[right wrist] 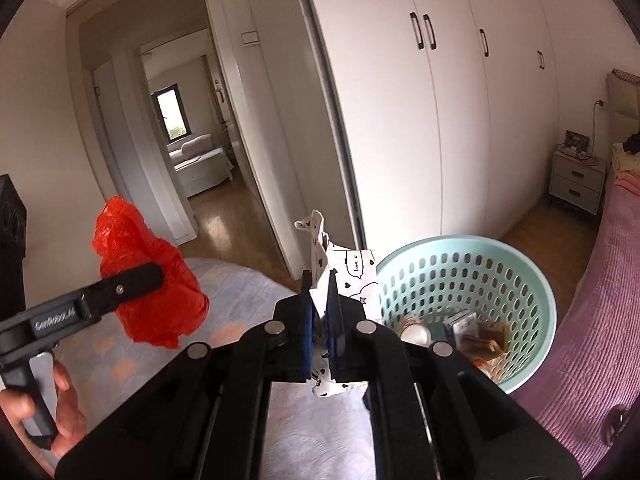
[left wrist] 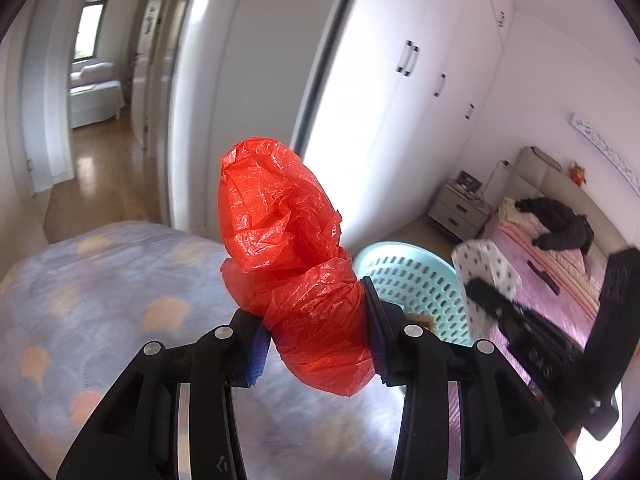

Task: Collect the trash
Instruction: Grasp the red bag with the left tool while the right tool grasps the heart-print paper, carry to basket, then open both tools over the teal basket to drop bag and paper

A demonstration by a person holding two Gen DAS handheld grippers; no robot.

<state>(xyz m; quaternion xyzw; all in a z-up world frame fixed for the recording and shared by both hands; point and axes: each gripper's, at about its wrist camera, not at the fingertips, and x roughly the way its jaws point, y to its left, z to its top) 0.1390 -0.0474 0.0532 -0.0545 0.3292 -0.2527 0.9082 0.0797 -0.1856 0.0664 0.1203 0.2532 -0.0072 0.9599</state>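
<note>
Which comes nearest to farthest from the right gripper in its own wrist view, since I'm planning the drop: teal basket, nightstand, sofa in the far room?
1. Teal basket, just right of the right gripper.
2. Nightstand, far right by the bed.
3. Sofa, through the doorway, left.

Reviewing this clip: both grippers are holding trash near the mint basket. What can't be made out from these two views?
- Red plastic bag, left wrist view: whether anything is wrapped inside; its own crumpled folds hide that.
- Mint basket: in the left wrist view the red plastic bag and the patterned paper bag cover much of it; in the right wrist view its contents are too small and cluttered to name.
- Right gripper, left wrist view: motion-blurred.
</note>
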